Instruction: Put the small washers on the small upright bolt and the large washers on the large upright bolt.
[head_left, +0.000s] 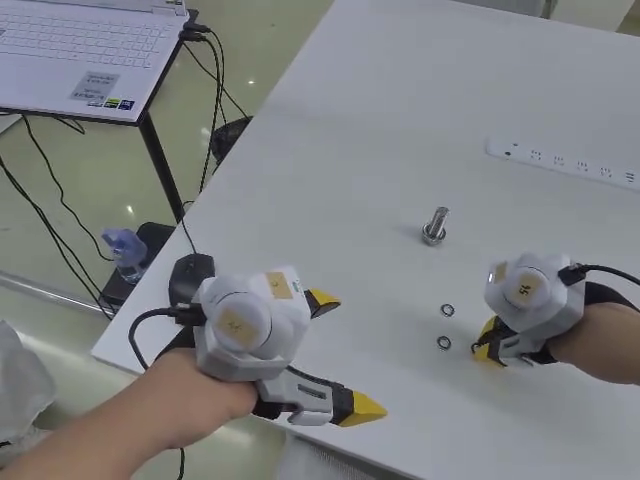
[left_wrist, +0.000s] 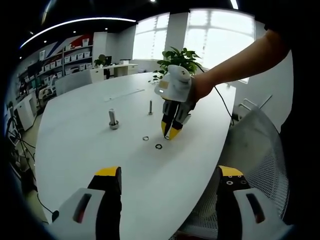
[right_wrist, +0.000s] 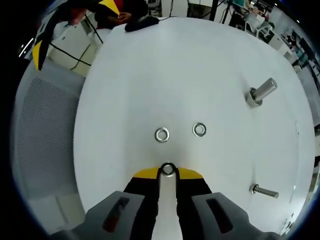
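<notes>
While the right gripper (right_wrist: 168, 173) pinches a washer (right_wrist: 168, 164), the left gripper (left_wrist: 169, 173) gapes wide; sticker (head_left: 96, 90) print on the laptop (head_left: 70, 40) is unreadable.

No text, brand or number could be read. In the upper left of the head view, the laptop (head_left: 85, 50) carried a pale label and small coloured stickers (head_left: 100, 95) below its keyboard, all too small to make out. The round cap of the left gripper (head_left: 345, 352) bore a yellowish sticker (head_left: 237, 322) with dark marks, blurred. The right gripper (head_left: 485, 345), at the right edge of the frame, bore a similar sticker (head_left: 525, 288), equally illegible.
</notes>
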